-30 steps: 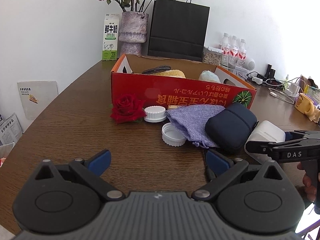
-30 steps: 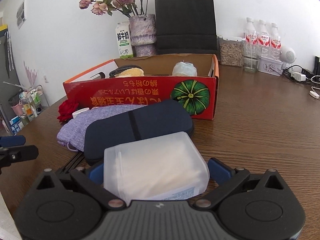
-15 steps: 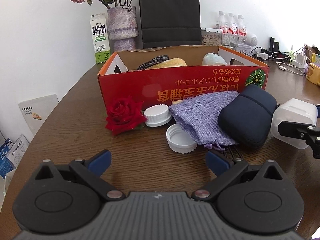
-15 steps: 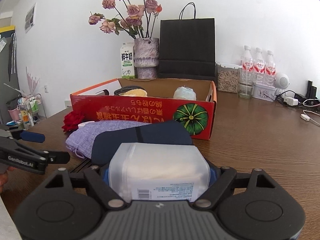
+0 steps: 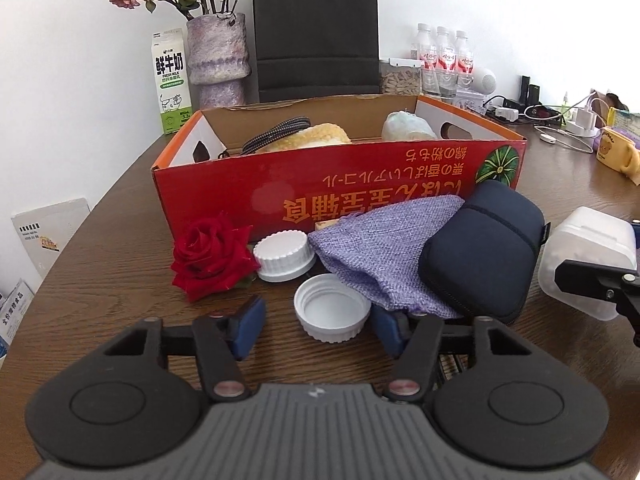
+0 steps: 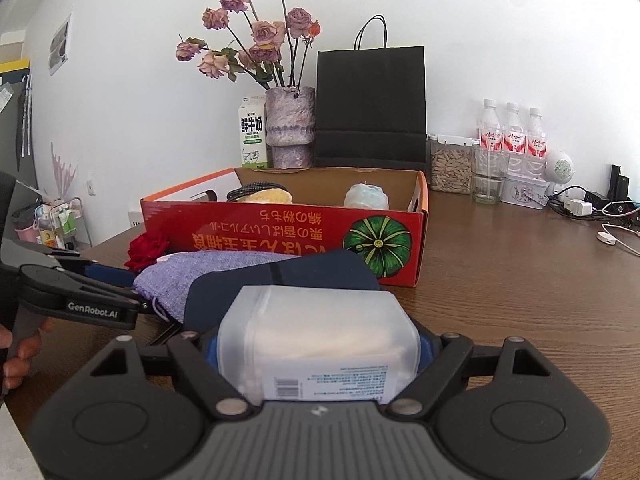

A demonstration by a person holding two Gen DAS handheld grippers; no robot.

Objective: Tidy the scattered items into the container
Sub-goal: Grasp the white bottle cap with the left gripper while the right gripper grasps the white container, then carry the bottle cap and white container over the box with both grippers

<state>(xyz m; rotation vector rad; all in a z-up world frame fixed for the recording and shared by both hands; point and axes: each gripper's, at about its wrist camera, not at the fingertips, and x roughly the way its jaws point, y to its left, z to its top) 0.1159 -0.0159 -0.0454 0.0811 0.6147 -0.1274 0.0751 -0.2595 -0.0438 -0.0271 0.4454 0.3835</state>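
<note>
A red cardboard box (image 5: pixel 340 188) stands on the table and holds a yellow sponge-like item, a braided cable and a wrapped bundle. In front of it lie a red rose (image 5: pixel 212 256), two white lids (image 5: pixel 282 256), a purple cloth pouch (image 5: pixel 380 248) and a navy case (image 5: pixel 484 252). My left gripper (image 5: pixel 320 326) is open around the upturned white lid (image 5: pixel 330 312), with a blue finger on each side. My right gripper (image 6: pixel 318 354) is shut on a frosted plastic box (image 6: pixel 320 340) and holds it above the table, right of the navy case (image 6: pixel 280 280); the box also shows in the left wrist view (image 5: pixel 588 260).
Behind the box stand a milk carton (image 5: pixel 172 80), a vase of dried roses (image 5: pixel 218 60), a black paper bag (image 5: pixel 316 32), a jar and water bottles (image 5: pixel 442 60). Cables and chargers (image 5: pixel 560 120) lie at the back right. The table's left edge (image 5: pixel 80 232) curves nearby.
My left gripper moved forward and narrowed around the upturned white lid. My right gripper closed on the frosted box and lifted it off the table.
</note>
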